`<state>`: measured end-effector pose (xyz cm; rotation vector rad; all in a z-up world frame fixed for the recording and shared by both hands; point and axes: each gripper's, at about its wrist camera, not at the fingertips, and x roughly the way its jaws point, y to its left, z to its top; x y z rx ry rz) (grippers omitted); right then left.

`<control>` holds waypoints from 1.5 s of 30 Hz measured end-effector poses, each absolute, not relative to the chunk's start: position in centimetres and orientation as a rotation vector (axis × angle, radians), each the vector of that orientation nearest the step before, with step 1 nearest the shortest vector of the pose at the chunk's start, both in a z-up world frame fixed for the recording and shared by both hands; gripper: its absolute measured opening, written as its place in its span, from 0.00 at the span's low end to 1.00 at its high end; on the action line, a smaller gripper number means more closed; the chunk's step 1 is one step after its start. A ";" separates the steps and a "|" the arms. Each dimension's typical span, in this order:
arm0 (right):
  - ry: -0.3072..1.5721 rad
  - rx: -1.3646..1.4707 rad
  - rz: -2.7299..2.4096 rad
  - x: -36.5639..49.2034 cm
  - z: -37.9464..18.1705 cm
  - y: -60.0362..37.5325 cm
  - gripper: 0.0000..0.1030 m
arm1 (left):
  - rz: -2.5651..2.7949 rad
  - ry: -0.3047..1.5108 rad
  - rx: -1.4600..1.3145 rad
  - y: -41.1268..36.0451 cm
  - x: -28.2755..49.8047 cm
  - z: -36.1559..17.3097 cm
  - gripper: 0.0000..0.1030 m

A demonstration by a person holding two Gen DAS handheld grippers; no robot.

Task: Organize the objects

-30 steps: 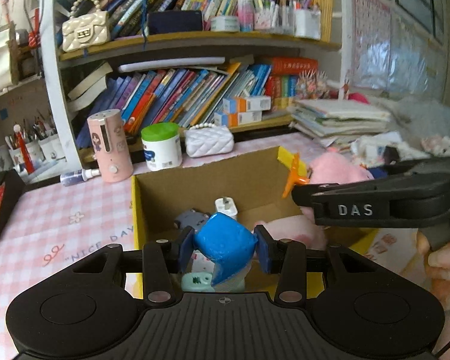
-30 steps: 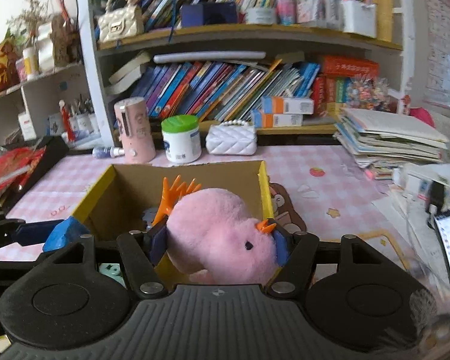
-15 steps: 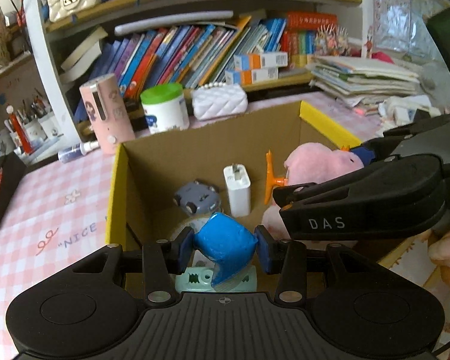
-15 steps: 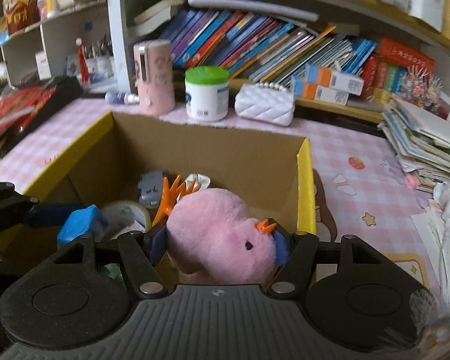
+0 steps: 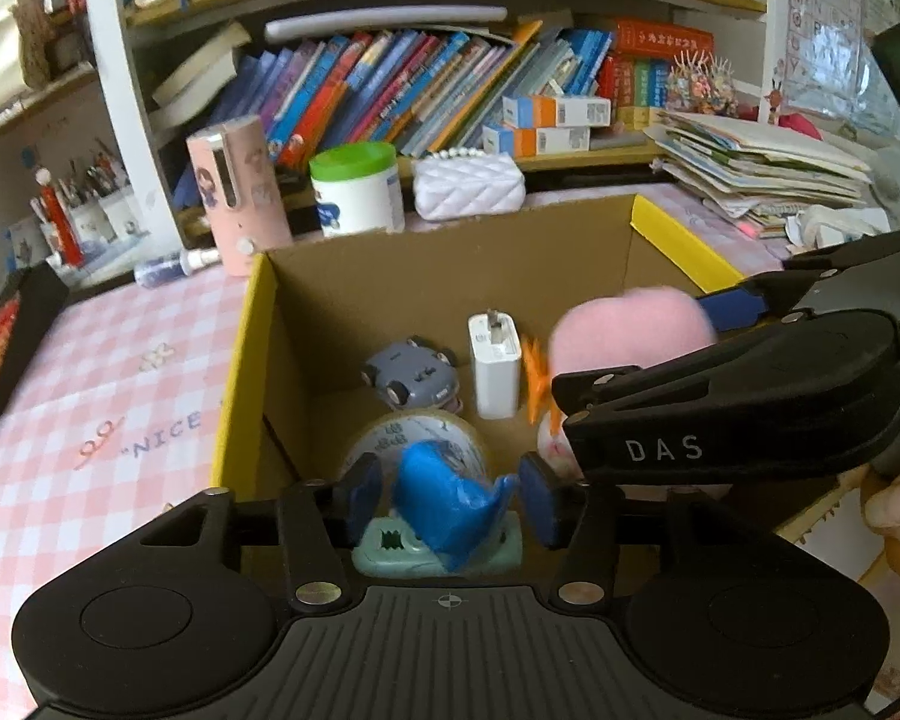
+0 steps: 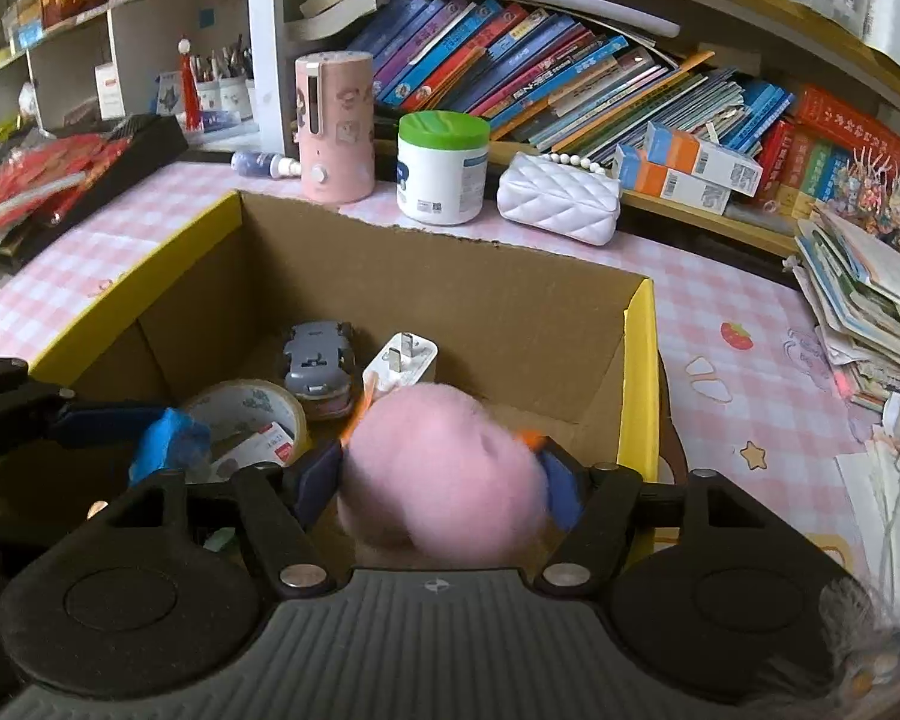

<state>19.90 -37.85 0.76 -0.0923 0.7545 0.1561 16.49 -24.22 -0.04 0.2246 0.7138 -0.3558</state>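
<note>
An open cardboard box (image 5: 450, 276) with yellow flaps stands on the pink checked table; it also shows in the right wrist view (image 6: 450, 282). My left gripper (image 5: 450, 498) is open over the box; the blue soft block (image 5: 450, 495) sits loose between its fingers, above a mint green item (image 5: 402, 552). My right gripper (image 6: 444, 480) has spread jaws around the blurred pink plush chick (image 6: 438, 474), which is over the box's right side. It also shows in the left wrist view (image 5: 627, 330).
In the box lie a grey toy car (image 5: 411, 369), a white charger (image 5: 494, 369) and a tape roll (image 6: 246, 414). Behind the box stand a pink humidifier (image 5: 234, 192), a green-lidded jar (image 5: 357, 189) and a white purse (image 5: 468, 186). Bookshelves rise behind; papers pile right.
Both grippers have moved lower over the box and their jaws have spread. The blue block has come free of the left pads; the pink plush is blurred and tipping down.
</note>
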 end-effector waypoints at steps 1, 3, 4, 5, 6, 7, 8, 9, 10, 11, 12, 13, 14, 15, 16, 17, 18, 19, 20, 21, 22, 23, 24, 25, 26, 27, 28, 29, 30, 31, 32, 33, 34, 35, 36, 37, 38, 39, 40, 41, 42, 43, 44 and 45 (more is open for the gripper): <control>0.748 -0.080 0.151 19.8 0.8 -38.0 0.73 | -0.352 0.700 0.224 -24.1 16.2 0.2 0.73; 0.729 -0.062 0.147 19.5 1.1 -38.1 0.78 | -0.358 0.668 0.217 -23.9 15.6 0.7 0.78; 0.720 -0.062 0.134 19.4 1.3 -38.1 0.78 | -0.363 0.658 0.213 -23.8 15.3 1.0 0.78; 0.710 -0.064 0.121 19.2 1.5 -38.0 0.78 | -0.368 0.648 0.210 -23.7 15.0 1.3 0.78; 0.696 -0.061 0.115 19.0 1.7 -37.9 0.78 | -0.369 0.636 0.206 -23.5 14.7 1.6 0.78; 0.682 -0.052 0.112 18.6 2.1 -37.9 0.78 | -0.367 0.624 0.202 -23.3 14.3 2.0 0.78; 0.668 -0.040 0.107 18.3 2.4 -38.0 0.79 | -0.366 0.613 0.197 -23.1 14.0 2.3 0.79; 0.652 -0.024 0.100 17.8 2.8 -37.9 0.79 | -0.362 0.600 0.190 -22.8 13.5 2.7 0.80; 0.639 -0.012 0.094 17.4 3.2 -37.9 0.80 | -0.359 0.587 0.183 -22.5 13.2 3.1 0.82; 0.623 0.000 0.084 17.0 3.6 -37.8 0.81 | -0.355 0.572 0.176 -22.1 12.7 3.4 0.84; 0.607 0.010 0.073 16.5 4.0 -37.7 0.81 | -0.350 0.557 0.171 -21.6 12.3 3.8 0.84; 0.587 0.021 0.060 15.9 4.4 -37.5 0.81 | -0.345 0.546 0.169 -21.2 11.9 4.1 0.84; 0.571 0.030 0.047 15.4 4.8 -37.3 0.82 | -0.336 0.539 0.166 -20.7 11.4 4.3 0.86; 0.556 0.037 0.032 14.7 5.2 -37.1 0.83 | -0.322 0.536 0.161 -20.1 11.0 4.5 0.86; 0.543 0.044 0.019 14.0 5.6 -36.8 0.84 | -0.307 0.534 0.155 -19.6 10.6 4.6 0.87; 0.531 0.049 0.008 13.4 5.9 -36.5 0.85 | -0.289 0.533 0.148 -18.9 10.1 4.7 0.87; 0.520 0.051 -0.002 12.7 6.2 -36.2 0.86 | -0.271 0.533 0.139 -18.3 9.7 4.8 0.88; 0.510 0.050 -0.012 12.0 6.4 -35.8 0.87 | -0.253 0.535 0.131 -17.7 9.3 4.7 0.88; 0.503 0.049 -0.024 11.3 6.5 -35.4 0.87 | -0.238 0.540 0.128 -17.2 8.9 4.6 0.89; 0.500 0.049 -0.035 10.6 6.5 -35.0 0.88 | -0.219 0.547 0.127 -16.6 8.4 4.5 0.90; 0.503 0.050 -0.045 9.9 6.4 -34.6 0.88 | -0.200 0.553 0.129 -16.1 8.0 4.3 0.91; 0.507 0.053 -0.054 9.3 6.3 -34.2 0.89 | -0.180 0.561 0.132 -15.5 7.6 4.2 0.92; 0.513 0.055 -0.061 8.6 6.1 -33.7 0.91 | -0.161 0.568 0.134 -15.0 7.0 4.0 0.93; 0.521 0.053 -0.070 7.9 5.9 -33.2 0.92 | -0.145 0.575 0.136 -14.4 6.5 3.8 0.93; 0.528 0.047 -0.080 7.3 5.6 -32.7 0.93 | -0.126 0.584 0.140 -14.0 6.0 3.6 0.94; 0.535 0.038 -0.092 6.6 5.4 -32.1 0.95 | -0.114 0.593 0.142 -13.6 5.6 3.4 0.94; 0.544 0.026 -0.103 5.8 5.0 -31.5 0.96 | -0.100 0.602 0.144 -13.1 5.1 3.1 0.94; 0.552 0.014 -0.111 5.1 4.7 -30.9 0.98 | -0.087 0.612 0.145 -12.7 4.6 2.9 0.94; 0.558 0.003 -0.118 4.4 4.4 -30.4 0.98 | -0.077 0.623 0.146 -12.3 4.1 2.7 0.94; 0.566 -0.009 -0.126 3.7 4.1 -29.7 0.99 | -0.072 0.631 0.146 -11.9 3.7 2.6 0.94; 0.575 -0.017 -0.131 3.1 3.8 -29.2 1.00 | -0.067 0.640 0.146 -11.5 3.1 2.4 0.94; 0.582 -0.022 -0.134 2.4 3.5 -28.7 1.00 | -0.062 0.647 0.145 -11.1 2.6 2.2 0.94; 0.592 -0.026 -0.135 1.8 3.2 -28.2 1.00 | -0.059 0.653 0.144 -10.7 2.2 2.0 0.95; 0.604 -0.029 -0.135 1.2 2.9 -27.7 1.00 | -0.056 0.660 0.143 -10.4 1.8 1.9 0.95; 0.613 -0.031 -0.135 0.8 2.7 -27.3 1.00 | -0.052 0.666 0.141 -10.0 1.4 1.8 0.95; 0.623 -0.034 -0.136 0.3 2.4 -26.9 1.00 | -0.050 0.670 0.138 -9.7 1.0 1.7 0.95; 0.630 -0.037 -0.136 -0.2 2.2 -26.5 1.00 | -0.047 0.676 0.136 -9.4 0.6 1.7 0.96; 0.637 -0.041 -0.136 -0.6 1.9 -26.1 1.00 | -0.043 0.680 0.134 -9.1 0.3 1.6 0.96; 0.643 -0.043 -0.143 -1.0 1.8 -25.8 1.00 | -0.039 0.682 0.133 -8.9 -0.1 1.6 0.98; 0.646 -0.042 -0.147 -1.4 1.6 -25.5 1.00 | -0.037 0.682 0.132 -8.6 -0.4 1.6 0.98; 0.651 -0.038 -0.147 -1.7 1.6 -25.3 1.00 | -0.038 0.683 0.131 -8.4 -0.7 1.5 0.98; 0.656 -0.033 -0.146 -2.0 1.5 -25.1 1.00 | -0.038 0.685 0.131 -8.2 -1.0 1.5 0.98; 0.660 -0.029 -0.147 -2.2 1.4 -24.9 1.00 | -0.036 0.687 0.132 -8.1 -1.3 1.4 0.98; 0.666 -0.028 -0.148 -2.5 1.3 -24.7 1.00 | -0.030 0.688 0.137 -8.0 -1.5 1.4 0.98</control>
